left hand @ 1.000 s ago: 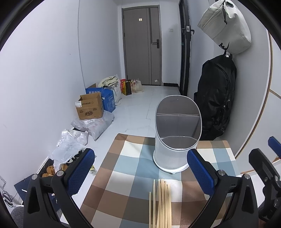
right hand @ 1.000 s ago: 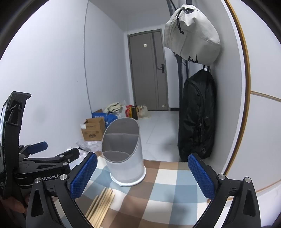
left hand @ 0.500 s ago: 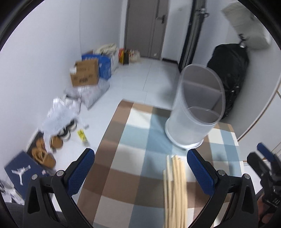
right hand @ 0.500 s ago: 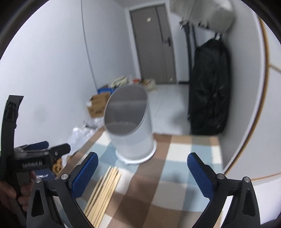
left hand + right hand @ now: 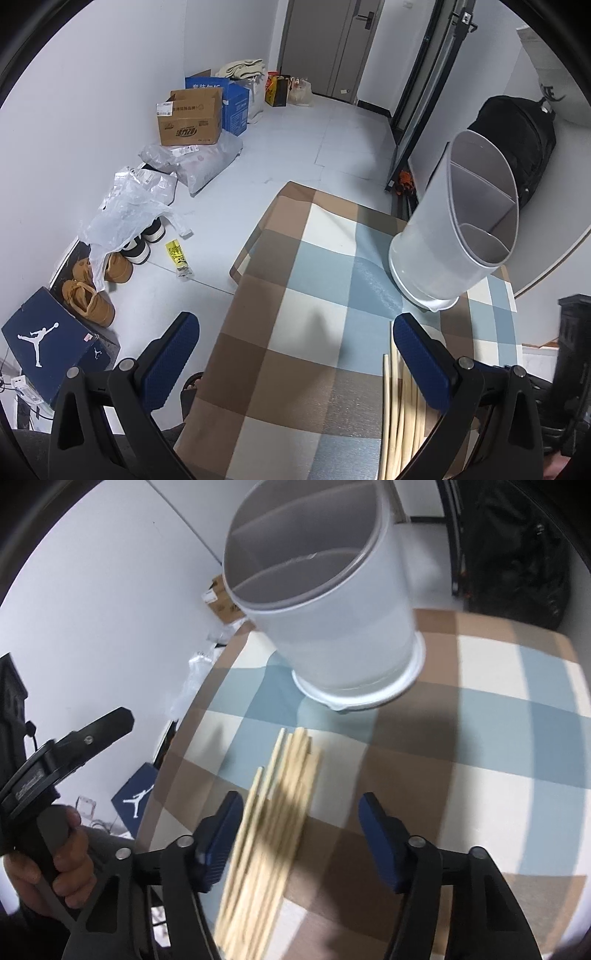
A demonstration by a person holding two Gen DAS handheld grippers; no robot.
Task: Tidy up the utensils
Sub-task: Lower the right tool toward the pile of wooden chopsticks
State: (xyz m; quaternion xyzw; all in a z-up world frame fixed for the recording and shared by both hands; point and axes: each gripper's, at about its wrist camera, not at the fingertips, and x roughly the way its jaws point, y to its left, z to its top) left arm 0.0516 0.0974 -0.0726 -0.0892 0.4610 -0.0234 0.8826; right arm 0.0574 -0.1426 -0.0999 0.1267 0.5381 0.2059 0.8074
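Several pale wooden chopsticks (image 5: 280, 812) lie in a bundle on the checked tablecloth (image 5: 480, 738), in front of a white divided utensil holder (image 5: 332, 602). My right gripper (image 5: 301, 834) hovers low over the bundle with its jaws closing. The sticks lie between the blue pads (image 5: 221, 834), which do not press on them. My left gripper (image 5: 295, 354) is open over bare cloth with nothing between its fingers. The chopsticks (image 5: 399, 406) lie by its right finger and the holder (image 5: 454, 229) stands far right. A hand (image 5: 62, 856) holds the left gripper's handle.
The table's left edge (image 5: 236, 273) drops to a pale floor strewn with cardboard boxes (image 5: 192, 118), plastic bags (image 5: 133, 206), shoes (image 5: 88, 295) and a blue shoebox (image 5: 48, 347). A black backpack (image 5: 524, 140) hangs on the wall behind the holder.
Both grippers tipped down towards the table. The right one sank over the chopsticks and its jaws narrowed around them. The left one shifted left, so the holder now sits at its right.
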